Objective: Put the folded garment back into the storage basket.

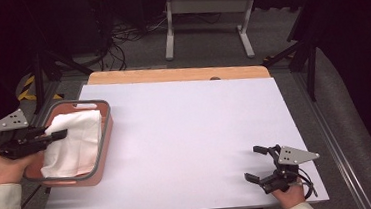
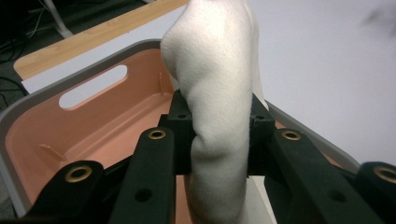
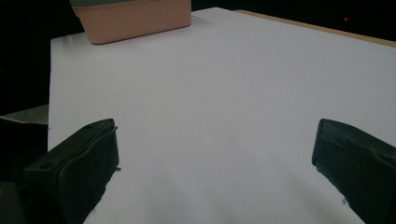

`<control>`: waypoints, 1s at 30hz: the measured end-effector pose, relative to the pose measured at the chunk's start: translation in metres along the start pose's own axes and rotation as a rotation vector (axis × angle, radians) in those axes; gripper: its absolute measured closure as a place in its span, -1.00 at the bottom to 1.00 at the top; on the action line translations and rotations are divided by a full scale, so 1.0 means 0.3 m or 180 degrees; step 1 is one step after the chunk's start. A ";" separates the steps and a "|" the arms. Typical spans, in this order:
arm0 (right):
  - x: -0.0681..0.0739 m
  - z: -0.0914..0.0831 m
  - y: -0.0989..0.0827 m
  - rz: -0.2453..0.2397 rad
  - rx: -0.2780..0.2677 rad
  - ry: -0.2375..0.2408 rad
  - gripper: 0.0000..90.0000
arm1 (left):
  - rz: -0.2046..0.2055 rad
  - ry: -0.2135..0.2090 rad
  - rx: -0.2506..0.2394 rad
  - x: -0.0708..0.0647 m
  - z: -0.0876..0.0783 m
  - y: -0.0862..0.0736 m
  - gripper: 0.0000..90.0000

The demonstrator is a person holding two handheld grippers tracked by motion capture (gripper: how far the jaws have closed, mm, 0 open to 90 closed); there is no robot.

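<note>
A white cloth (image 1: 73,143) lies draped in a salmon-pink basket (image 1: 105,122) with a grey rim at the table's left edge. My left gripper (image 1: 60,135) reaches over the basket from the left and is shut on a fold of that cloth (image 2: 219,116), which bulges up between the two black jaws. The basket's pink floor and handle slot (image 2: 93,86) show behind the fold. My right gripper (image 1: 255,163) rests near the table's front right corner, open, its jaws wide apart with nothing between them. In the right gripper view the basket (image 3: 135,16) stands far off at the top left.
A white board (image 1: 196,134) covers the table, with a strip of wood (image 1: 176,74) showing along the far edge. Beyond it stand a white table frame (image 1: 206,12), black tripod legs and cables on a grey floor.
</note>
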State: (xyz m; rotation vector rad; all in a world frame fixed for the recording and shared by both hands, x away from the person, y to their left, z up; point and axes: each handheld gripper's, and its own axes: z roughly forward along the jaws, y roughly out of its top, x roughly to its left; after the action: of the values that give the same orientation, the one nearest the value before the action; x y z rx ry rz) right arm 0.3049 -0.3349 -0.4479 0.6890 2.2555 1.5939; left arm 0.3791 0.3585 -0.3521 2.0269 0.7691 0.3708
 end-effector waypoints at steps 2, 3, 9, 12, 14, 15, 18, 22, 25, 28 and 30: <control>0.000 0.000 0.000 0.0000 0.0002 -0.0001 -0.97 | 0.0000 -0.0009 0.0026 0.000 0.005 -0.002 0.58; 0.000 0.000 0.000 0.0001 0.0002 0.0000 -0.97 | -0.0006 -0.0010 0.0038 -0.001 0.007 -0.003 0.58; 0.000 0.000 0.000 0.0001 0.0003 0.0002 -0.97 | -0.0009 -0.0023 0.0067 0.001 0.018 -0.010 0.57; 0.000 0.000 0.000 0.0001 0.0004 0.0002 -0.97 | -0.0017 -0.0012 0.0082 0.002 0.021 -0.011 0.57; 0.000 0.000 0.000 0.0001 0.0003 0.0003 -0.97 | -0.0032 -0.0001 0.0097 0.001 0.025 -0.010 0.57; 0.000 0.000 0.000 0.0001 0.0003 0.0003 -0.97 | -0.0014 0.0012 0.0105 0.003 0.026 -0.010 0.57; 0.000 0.000 0.000 0.0000 0.0004 0.0004 -0.98 | -0.0028 0.0030 0.0130 0.004 0.033 -0.007 0.57; 0.000 0.000 0.000 0.0000 0.0002 0.0006 -0.97 | -0.0005 0.0095 0.0165 0.008 0.045 0.001 0.56; 0.000 0.000 0.000 -0.0002 0.0005 0.0008 -0.97 | 0.0019 0.0138 0.0188 0.008 0.056 0.008 0.56; 0.000 0.000 0.000 -0.0004 0.0003 0.0011 -0.97 | 0.0035 0.0175 0.0218 0.009 0.071 0.015 0.56; 0.000 0.000 0.000 -0.0003 0.0003 0.0013 -0.97 | 0.0049 0.0189 0.0225 0.010 0.080 0.019 0.56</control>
State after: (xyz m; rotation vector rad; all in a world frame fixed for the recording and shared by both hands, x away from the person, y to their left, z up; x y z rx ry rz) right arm 0.3048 -0.3350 -0.4479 0.6856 2.2591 1.5954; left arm 0.3963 0.3427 -0.3604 2.0969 0.8133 0.4195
